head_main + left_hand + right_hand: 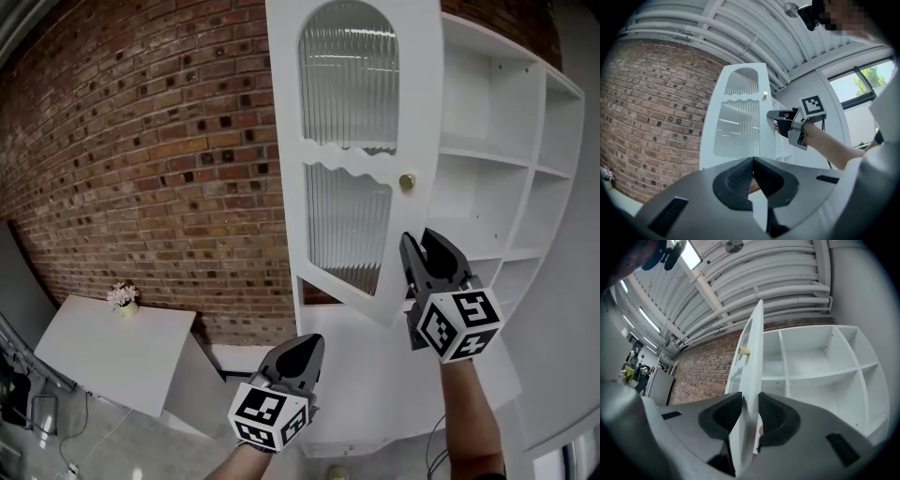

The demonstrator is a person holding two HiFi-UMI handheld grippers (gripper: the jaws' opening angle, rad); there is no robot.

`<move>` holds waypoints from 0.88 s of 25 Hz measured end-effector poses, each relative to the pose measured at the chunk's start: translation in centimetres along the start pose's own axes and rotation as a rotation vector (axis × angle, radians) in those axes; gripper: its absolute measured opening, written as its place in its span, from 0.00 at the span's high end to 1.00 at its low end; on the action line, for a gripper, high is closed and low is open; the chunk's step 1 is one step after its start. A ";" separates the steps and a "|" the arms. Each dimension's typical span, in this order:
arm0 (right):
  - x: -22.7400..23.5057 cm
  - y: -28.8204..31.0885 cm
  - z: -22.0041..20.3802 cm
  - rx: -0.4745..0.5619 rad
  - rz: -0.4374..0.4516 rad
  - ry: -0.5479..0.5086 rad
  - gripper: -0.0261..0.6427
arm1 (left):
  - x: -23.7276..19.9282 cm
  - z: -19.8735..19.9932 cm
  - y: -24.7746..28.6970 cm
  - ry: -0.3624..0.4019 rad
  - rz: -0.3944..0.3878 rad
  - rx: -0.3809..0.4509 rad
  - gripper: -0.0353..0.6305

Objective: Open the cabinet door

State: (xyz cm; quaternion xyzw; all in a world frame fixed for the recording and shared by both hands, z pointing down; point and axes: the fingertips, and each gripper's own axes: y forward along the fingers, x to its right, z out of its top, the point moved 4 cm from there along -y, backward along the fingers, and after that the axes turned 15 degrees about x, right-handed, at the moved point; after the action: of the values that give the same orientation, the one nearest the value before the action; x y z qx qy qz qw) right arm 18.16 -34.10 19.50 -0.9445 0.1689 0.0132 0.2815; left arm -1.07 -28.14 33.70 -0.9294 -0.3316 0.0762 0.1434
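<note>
The white cabinet door point(352, 141) with ribbed glass panes and a small brass knob point(407, 182) stands swung out from the cabinet point(497, 178), whose bare shelves show behind it. My right gripper point(427, 246) sits at the door's free edge below the knob. In the right gripper view the door edge point(752, 362) runs between the two pads of the right gripper point(750, 408), which press on it from both sides. My left gripper point(305, 352) hangs lower and to the left, shut on nothing. In the left gripper view, the left gripper point(752, 161) faces the door's front point(736, 126).
A brick wall point(141, 169) runs behind and left of the door. A white table point(103, 352) with a small flower pot point(122, 297) stands at the lower left. The cabinet's white lower part point(375, 394) lies under my hands.
</note>
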 end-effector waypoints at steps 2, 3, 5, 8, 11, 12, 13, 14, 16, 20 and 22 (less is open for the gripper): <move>-1.0 -0.5 0.5 0.005 -0.006 -0.006 0.83 | -0.1 0.2 -0.9 -0.005 0.000 0.000 0.94; -1.4 -0.7 0.7 0.007 -0.008 -0.008 0.83 | -0.2 0.2 -1.4 -0.007 0.001 0.000 0.94; -2.4 -1.0 1.1 0.008 -0.012 -0.011 0.83 | -0.4 0.4 -2.2 -0.009 0.003 -0.001 0.94; -3.8 -1.4 1.5 0.009 -0.012 -0.011 0.84 | -0.8 0.7 -3.3 -0.010 0.004 0.001 0.94; -5.3 -1.6 2.0 0.011 -0.002 -0.011 0.85 | -1.0 1.3 -4.2 -0.006 0.007 0.005 0.94; -5.7 -1.7 2.1 0.012 0.000 -0.014 0.85 | -1.1 1.5 -4.4 -0.004 0.008 0.007 0.94; -6.1 -1.7 2.2 0.013 0.001 -0.016 0.85 | -1.2 1.7 -4.7 -0.002 0.009 0.008 0.94; -6.4 -1.8 2.3 0.014 0.001 -0.015 0.85 | -1.3 1.8 -4.9 0.000 0.011 0.009 0.94; -7.1 -1.9 2.5 0.017 0.004 -0.006 0.86 | -1.4 2.0 -5.3 0.004 0.015 0.010 0.94; -8.9 -2.0 2.9 0.028 0.024 0.012 0.86 | -1.9 2.3 -6.0 0.011 0.024 0.009 0.94; -9.8 -2.0 3.0 0.036 0.035 0.019 0.86 | -2.1 2.3 -6.4 0.015 0.029 0.009 0.94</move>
State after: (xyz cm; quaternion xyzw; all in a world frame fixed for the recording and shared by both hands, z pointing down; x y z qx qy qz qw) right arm 9.84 -27.85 19.19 -0.9362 0.1883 0.0061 0.2968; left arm -7.00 -24.26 33.59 -0.9339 -0.3168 0.0727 0.1488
